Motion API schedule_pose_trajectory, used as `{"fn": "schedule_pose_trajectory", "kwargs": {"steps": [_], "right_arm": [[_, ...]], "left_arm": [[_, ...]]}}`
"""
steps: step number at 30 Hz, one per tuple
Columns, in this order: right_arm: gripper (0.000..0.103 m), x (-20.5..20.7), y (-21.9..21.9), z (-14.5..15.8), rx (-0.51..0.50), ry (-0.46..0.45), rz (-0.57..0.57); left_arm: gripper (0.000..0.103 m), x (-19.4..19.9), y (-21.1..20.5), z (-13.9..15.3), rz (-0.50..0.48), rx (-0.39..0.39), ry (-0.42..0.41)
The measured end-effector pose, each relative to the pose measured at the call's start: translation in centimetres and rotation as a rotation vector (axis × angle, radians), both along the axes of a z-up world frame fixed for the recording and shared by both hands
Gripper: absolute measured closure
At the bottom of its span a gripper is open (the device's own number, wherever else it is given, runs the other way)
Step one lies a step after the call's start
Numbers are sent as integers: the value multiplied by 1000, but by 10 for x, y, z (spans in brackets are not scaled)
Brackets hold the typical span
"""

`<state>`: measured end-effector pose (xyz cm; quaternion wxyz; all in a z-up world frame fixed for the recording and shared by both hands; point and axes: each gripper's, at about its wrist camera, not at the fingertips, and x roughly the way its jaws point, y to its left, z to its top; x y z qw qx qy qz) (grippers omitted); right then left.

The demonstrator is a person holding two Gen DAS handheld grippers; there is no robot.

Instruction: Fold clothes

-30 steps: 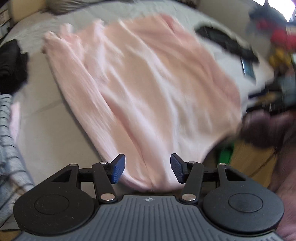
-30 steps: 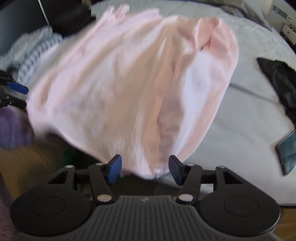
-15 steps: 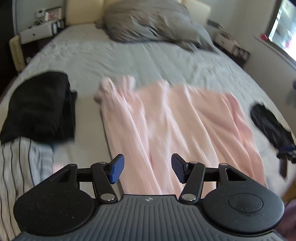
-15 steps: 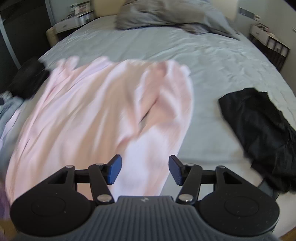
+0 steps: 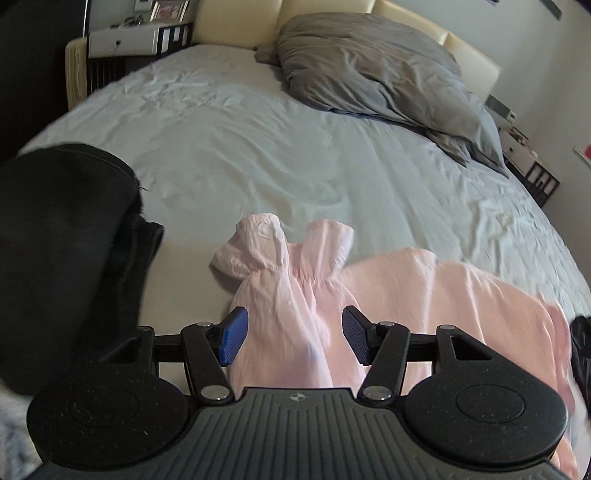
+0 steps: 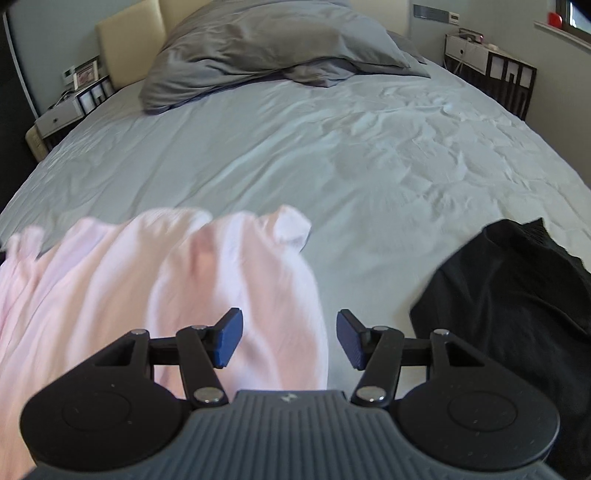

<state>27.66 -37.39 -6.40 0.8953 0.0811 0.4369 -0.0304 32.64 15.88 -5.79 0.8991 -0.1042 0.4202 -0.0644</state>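
Observation:
A pale pink garment (image 5: 424,295) lies spread on the grey bed sheet (image 5: 258,140), with two gathered cuffs at its far left end. My left gripper (image 5: 293,341) is open just above the sleeve part, the pink cloth showing between its blue pads (image 5: 232,334), which do not clamp it. In the right wrist view the same pink garment (image 6: 129,280) fills the lower left. My right gripper (image 6: 288,341) is open over its right edge, nothing pinched.
A folded black garment (image 5: 62,236) lies left of the pink one. Another black garment (image 6: 517,295) lies to its right. A grey pillow (image 5: 369,74) sits at the headboard (image 5: 229,22). Nightstands (image 6: 491,74) flank the bed. Bare sheet (image 6: 332,147) stretches beyond the pink garment.
Both grippers have swung forward and lower along the bed, from the garment's near hem to its far end. The pink garment now lies flat; both grippers stayed open.

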Motion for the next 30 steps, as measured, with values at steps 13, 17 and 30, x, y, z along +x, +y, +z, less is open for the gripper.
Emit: {"fn": "schedule_pose_trajectory", "kwargs": {"steps": [13,17,30], "right_arm": [[87,52,-8,-57,151,57,-10],[98,45,-6,-46,89,32,-6],[101,-27,-48,35,-51,-9,-142]], "left_arm": [[85,39,11,-55,35,-71,79],[101,32,12,-42,42,-12,59],[102,-37,52,56,143,73,-31]]}}
